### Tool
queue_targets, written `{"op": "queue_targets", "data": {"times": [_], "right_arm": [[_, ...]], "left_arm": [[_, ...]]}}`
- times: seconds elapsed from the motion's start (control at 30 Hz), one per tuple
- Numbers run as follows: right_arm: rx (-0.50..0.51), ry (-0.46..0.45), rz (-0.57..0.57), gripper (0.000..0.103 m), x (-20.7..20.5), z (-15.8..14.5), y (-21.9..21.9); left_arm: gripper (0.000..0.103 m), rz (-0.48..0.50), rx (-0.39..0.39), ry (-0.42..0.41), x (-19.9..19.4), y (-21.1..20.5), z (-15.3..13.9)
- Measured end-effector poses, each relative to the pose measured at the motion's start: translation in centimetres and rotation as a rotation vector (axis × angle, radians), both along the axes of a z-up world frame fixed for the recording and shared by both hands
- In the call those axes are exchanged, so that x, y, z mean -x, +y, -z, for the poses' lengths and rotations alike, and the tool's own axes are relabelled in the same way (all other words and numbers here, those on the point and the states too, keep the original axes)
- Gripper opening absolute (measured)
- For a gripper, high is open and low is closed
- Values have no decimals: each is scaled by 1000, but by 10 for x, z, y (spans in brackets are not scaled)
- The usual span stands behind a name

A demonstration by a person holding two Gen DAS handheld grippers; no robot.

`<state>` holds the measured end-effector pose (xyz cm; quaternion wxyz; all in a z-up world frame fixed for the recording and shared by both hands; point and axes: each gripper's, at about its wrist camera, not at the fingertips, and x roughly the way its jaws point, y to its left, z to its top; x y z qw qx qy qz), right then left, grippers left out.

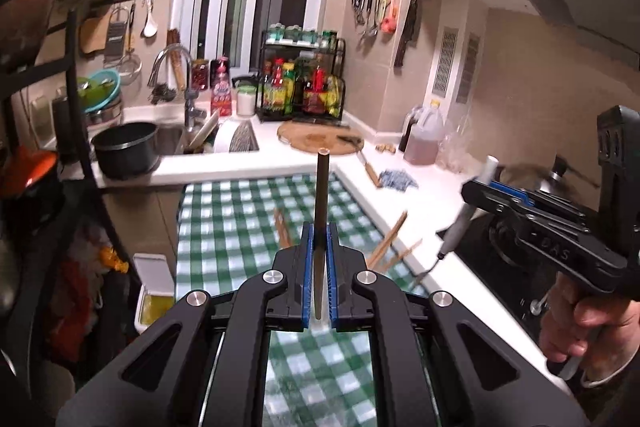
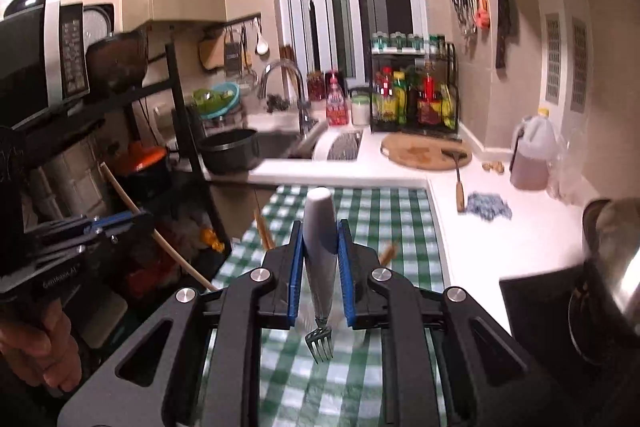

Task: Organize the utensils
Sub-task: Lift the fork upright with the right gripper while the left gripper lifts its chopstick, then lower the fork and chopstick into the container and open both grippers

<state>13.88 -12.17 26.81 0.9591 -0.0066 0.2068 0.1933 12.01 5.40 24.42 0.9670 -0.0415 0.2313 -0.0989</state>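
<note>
Left wrist view: both grippers loaded with utensils, raised above the checked cloth (image 1: 248, 211).

Left gripper (image 1: 319, 267) clenched on a single chopstick (image 1: 321, 211), pinched low between the blue pads (image 1: 306, 267) so the shaft stands upright and clear of the counter. Right gripper (image 2: 320, 267) grasping a fork (image 2: 320, 267) by its thick pale handle, tines (image 2: 319, 345) hanging downward below the jaws, probably gripped there for balance. Further wooden chopsticks (image 1: 390, 239) lying loose on the cloth near its right edge, apparently awaiting collection. No holder for the utensils identifiable; destination cannot be told. Sink (image 1: 170, 139) and round cutting board (image 1: 316, 139) beyond, on the white counter.
</note>
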Motion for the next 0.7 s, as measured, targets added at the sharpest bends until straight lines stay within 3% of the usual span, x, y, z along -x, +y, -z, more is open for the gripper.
{"op": "queue_targets", "data": {"times": [0.1, 0.27, 0.5, 0.7], "right_arm": [[-27, -25, 8, 17, -21, -16, 6], [-33, -27, 19, 17, -58, -11, 17], [-28, 75, 40, 17, -102, 42, 21], [12, 151, 32, 17, -118, 84, 29]], "left_arm": [[6, 7, 19, -18, -19, 0, -18], [6, 16, 29, 10, -53, -7, -11], [6, 25, 19, 130, -101, -16, 45], [6, 37, 6, 205, -120, -20, 84]]}}
